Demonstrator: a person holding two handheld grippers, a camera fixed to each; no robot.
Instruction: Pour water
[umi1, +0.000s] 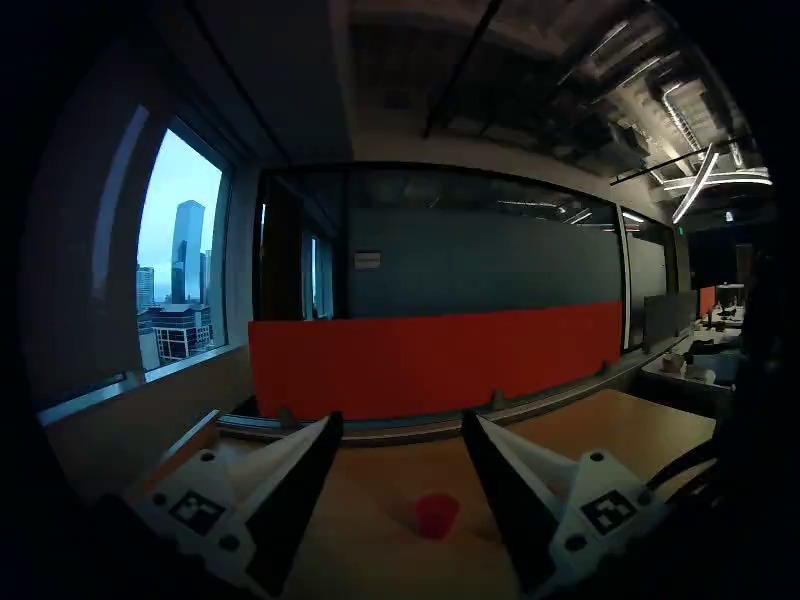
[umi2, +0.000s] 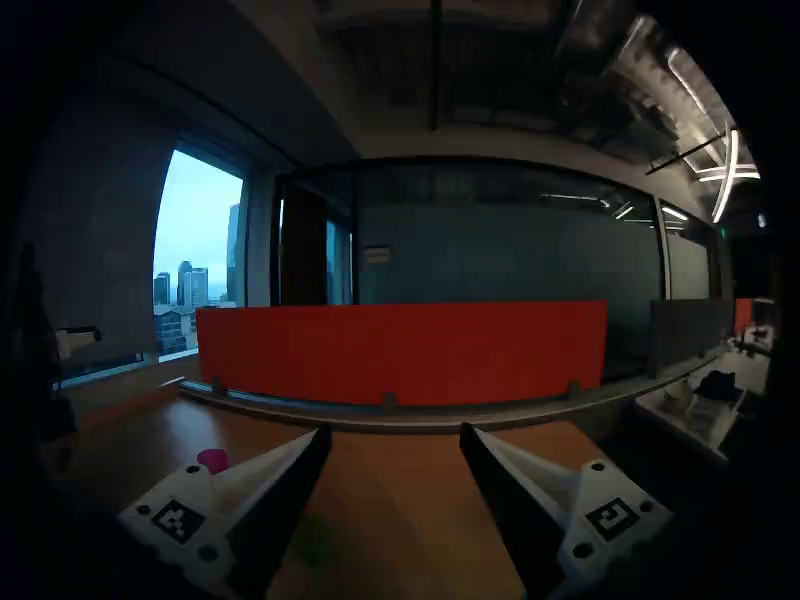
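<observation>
Red and tapered, the small cup stands upright on the wooden desk in the left gripper view. It sits low between the two fingers of the left gripper and touches neither. Its wall is plain, and the dim light hides whether anything is in it. The left gripper's jaws stand wide apart with nothing between them, and it is held level, pointing across the desktop, with the square marker tags on its finger bases facing up.

In the right gripper view a pink cup sits on the wood just beside the outer edge of the left-hand finger, which hides its lower part. Low between the fingers lies a faint green blur — too dim to tell what it is. The right gripper is likewise spread open and empty, held level and aimed over the desk.

At the desk's far edge a grey rail carries a red partition that runs across both views. Behind it stands a dark glass wall. To the left a window shows tall towers under a pale blue sky. Far to the right are other desks with small clutter — nothing there is clear enough to name. Overhead on the right, bright light strips hang under an exposed ceiling.
</observation>
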